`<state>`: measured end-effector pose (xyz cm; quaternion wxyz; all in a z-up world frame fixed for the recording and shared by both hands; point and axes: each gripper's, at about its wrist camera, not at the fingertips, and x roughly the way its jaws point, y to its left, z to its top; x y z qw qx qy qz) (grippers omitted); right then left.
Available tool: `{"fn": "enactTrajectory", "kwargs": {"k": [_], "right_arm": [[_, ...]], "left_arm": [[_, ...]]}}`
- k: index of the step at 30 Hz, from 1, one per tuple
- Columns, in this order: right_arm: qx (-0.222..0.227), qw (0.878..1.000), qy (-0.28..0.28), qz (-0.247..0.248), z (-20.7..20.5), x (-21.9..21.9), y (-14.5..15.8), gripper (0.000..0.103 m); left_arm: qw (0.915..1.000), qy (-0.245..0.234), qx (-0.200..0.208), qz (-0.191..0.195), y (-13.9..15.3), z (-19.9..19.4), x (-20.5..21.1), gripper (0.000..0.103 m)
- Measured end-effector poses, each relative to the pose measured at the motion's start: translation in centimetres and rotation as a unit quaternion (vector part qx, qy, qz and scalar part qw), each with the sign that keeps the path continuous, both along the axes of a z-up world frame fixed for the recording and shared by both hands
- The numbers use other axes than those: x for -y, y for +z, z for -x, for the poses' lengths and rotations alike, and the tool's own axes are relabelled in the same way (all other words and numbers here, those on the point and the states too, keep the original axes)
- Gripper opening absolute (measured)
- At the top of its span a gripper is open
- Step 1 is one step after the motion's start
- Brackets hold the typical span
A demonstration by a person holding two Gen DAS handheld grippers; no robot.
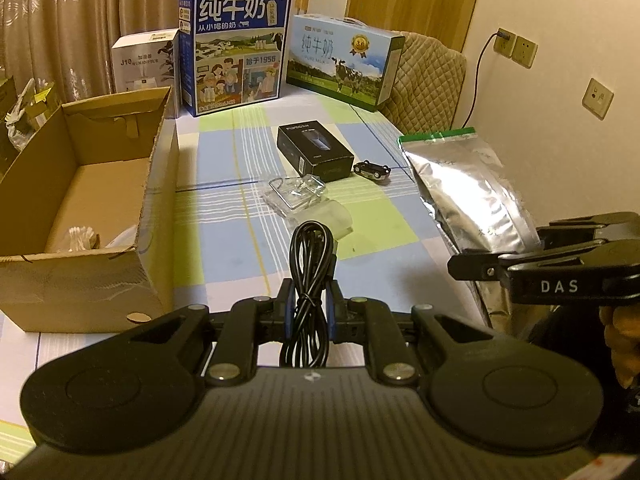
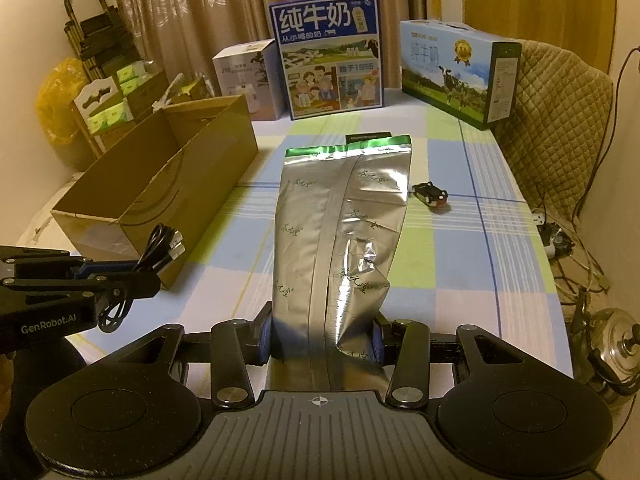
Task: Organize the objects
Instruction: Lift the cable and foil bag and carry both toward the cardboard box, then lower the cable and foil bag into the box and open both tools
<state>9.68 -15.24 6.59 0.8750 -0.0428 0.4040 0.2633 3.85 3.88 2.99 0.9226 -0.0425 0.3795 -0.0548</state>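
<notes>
My left gripper (image 1: 310, 300) is shut on a coiled black cable (image 1: 312, 256), held above the checked tablecloth (image 1: 224, 240). Just to its left stands an open cardboard box (image 1: 80, 200) with a few items at its bottom. My right gripper (image 2: 324, 340) is shut on the lower end of a silver foil bag (image 2: 340, 232) with a green top strip, which stretches away over the table. In the right wrist view the left gripper (image 2: 148, 274) with the cable (image 2: 160, 244) hangs beside the cardboard box (image 2: 160, 184). The right gripper (image 1: 496, 248) shows at the foil bag (image 1: 468, 184).
On the table lie a small black box (image 1: 314, 152), a toy car (image 1: 372, 171) and a clear plastic packet (image 1: 298, 192). Two milk cartons (image 1: 236, 48) (image 1: 344, 60) and a white humidifier box (image 1: 144, 60) stand at the back. A quilted chair (image 2: 560, 120) is on the right.
</notes>
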Motion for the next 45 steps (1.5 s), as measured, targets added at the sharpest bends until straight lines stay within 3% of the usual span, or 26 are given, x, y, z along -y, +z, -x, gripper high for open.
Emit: {"fn": "enactTrajectory", "kwargs": {"k": [14, 29, 45], "right_arm": [[0.000, 0.999, 0.034, -0.010, -0.2, -3.5, 0.7, 0.041], [-0.003, 0.993, 0.107, -0.047, -1.4, -12.5, 3.3, 0.041], [-0.027, 0.988, 0.139, -0.059, -3.4, -19.9, 3.3, 0.041]], "left_arm": [[0.9994, 0.031, 0.014, -0.005, 1.7, 0.7, -3.8, 0.012], [0.9958, 0.082, 0.029, -0.030, 4.7, 1.1, -11.4, 0.012], [0.9929, 0.109, 0.021, -0.042, 4.6, 0.3, -17.7, 0.012]]}}
